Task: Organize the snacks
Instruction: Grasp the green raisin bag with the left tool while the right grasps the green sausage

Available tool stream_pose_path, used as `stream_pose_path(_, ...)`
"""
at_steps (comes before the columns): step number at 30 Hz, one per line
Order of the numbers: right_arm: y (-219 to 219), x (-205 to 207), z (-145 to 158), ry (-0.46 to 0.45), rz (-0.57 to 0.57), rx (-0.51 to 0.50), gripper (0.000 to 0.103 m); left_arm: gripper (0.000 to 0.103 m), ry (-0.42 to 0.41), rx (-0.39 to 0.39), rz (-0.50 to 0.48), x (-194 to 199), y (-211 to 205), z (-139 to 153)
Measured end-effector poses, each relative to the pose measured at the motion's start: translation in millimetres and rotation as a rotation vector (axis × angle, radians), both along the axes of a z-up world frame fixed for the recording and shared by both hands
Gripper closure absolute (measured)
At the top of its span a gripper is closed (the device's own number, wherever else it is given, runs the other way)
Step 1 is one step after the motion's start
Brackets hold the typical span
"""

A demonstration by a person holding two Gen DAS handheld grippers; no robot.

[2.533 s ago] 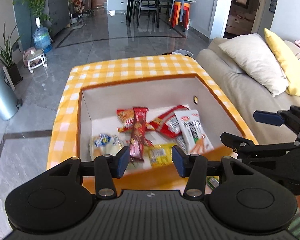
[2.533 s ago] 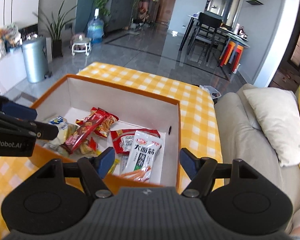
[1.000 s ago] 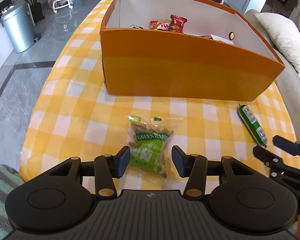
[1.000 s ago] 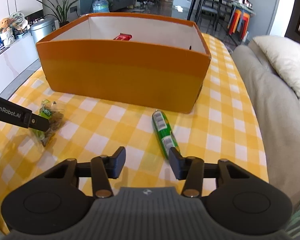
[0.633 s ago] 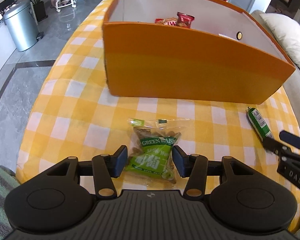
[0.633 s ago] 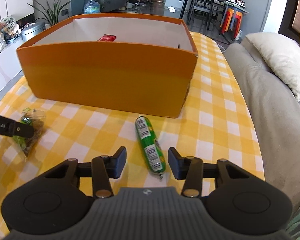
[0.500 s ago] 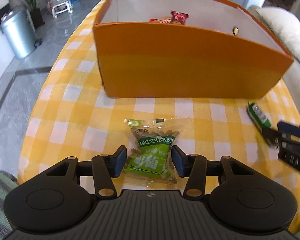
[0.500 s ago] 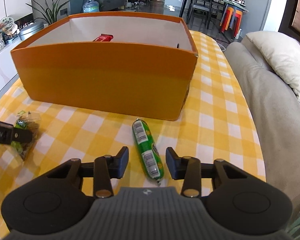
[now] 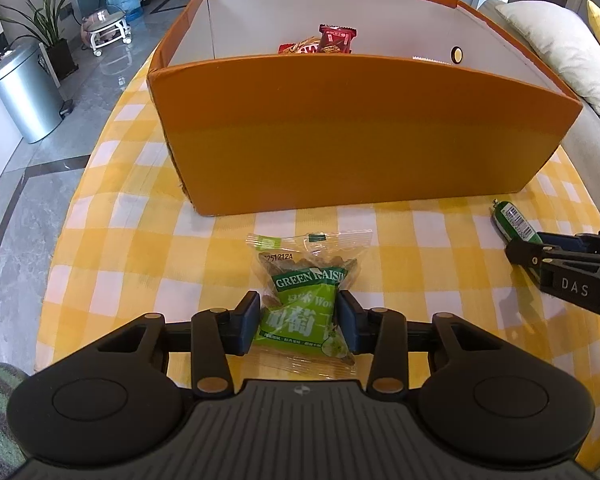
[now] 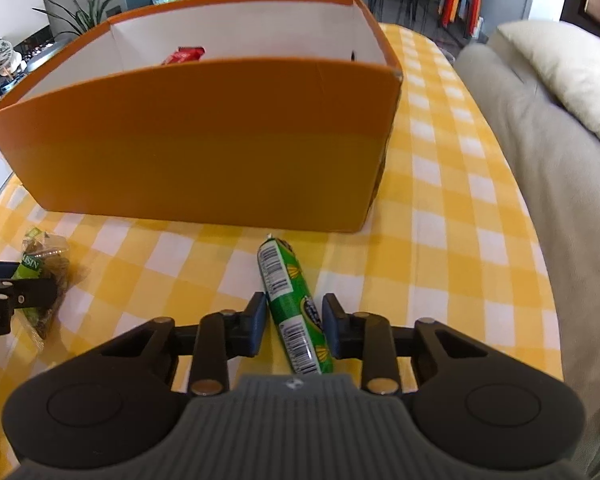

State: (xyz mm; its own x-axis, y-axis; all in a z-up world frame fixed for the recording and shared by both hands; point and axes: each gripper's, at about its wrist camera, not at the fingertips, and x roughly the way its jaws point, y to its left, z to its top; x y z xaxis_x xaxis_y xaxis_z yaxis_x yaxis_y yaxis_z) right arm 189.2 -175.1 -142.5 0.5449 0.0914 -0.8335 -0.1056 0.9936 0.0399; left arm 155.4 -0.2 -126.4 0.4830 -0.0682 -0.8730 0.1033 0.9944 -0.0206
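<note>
**Kid:** Two grabbers, two snacks! What does the left camera see?

**Helper:** The left gripper (image 9: 298, 326) has a raisin bag (image 9: 308, 300) between its blue pads. Its jaws have just been closing. The pads (image 9: 247, 322) sit right at the bag's sides, but I can't tell if they press yet. The bag lies flat on the checked cloth (image 9: 120, 248), just in front of the orange box (image 9: 360, 132).

**Kid:** Is the bag hard?

**Helper:** I think it is light, soft and crinkly. The clear plastic looks slippery. Grab the fat middle, where the raisins are, not the thin flat edge.

**Kid:** What's in the box?

**Helper:** Red packs (image 9: 336, 39) poke up inside. The box is stiff card, white inside, with a small round hole in one wall.

**Kid:** Now the right camera!

**Helper:** The right gripper (image 10: 294, 326) has a green sausage stick (image 10: 290, 306) between its pads. Those jaws have just been closing too. I still see small gaps on both sides, so they are not holding it yet. The stick lies on the cloth, near the box's front.

**Kid:** How will it feel?

**Helper:** Round, smooth and shiny, so it may roll or slip. It looks firm but a bit squishy. Hold it across the middle. A soft grey sofa (image 10: 540, 168) with a pillow sits beside the table.
</note>
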Motion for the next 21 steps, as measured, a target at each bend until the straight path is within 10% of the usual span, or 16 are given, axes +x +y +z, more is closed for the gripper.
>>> stream_pose_path(21,5.1,-2.6,20.3,0.154,-0.075,0.060,0.084,0.061,0.007,-0.131,0.036,-9.2,14.2,10.1)
